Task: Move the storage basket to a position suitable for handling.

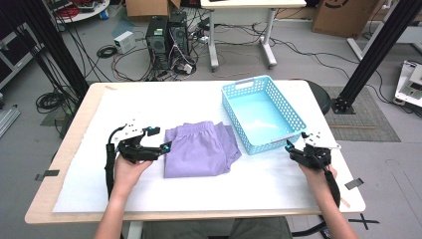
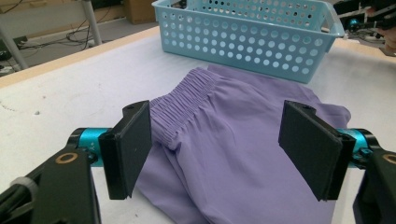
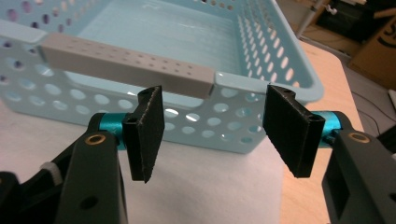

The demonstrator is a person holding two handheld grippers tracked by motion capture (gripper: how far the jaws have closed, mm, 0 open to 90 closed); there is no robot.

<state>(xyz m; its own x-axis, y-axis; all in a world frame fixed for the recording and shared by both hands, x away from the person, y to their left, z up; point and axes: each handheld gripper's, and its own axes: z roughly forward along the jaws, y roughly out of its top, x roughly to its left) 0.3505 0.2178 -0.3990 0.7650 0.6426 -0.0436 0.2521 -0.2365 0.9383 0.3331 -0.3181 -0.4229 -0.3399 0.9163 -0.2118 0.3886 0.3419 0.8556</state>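
Nearest the person, two hand-held grippers rest over the white table (image 1: pixel 199 191). The left gripper (image 1: pixel 160 141), jaws spread wide with nothing between them, points at the left edge of the folded purple shorts (image 1: pixel 199 149), which lie flat at the table's centre; the elastic waistband faces away. The right gripper (image 1: pixel 294 144), jaws apart and empty, sits just before the near right corner of the light-blue perforated basket (image 1: pixel 291 119), beyond the shorts.
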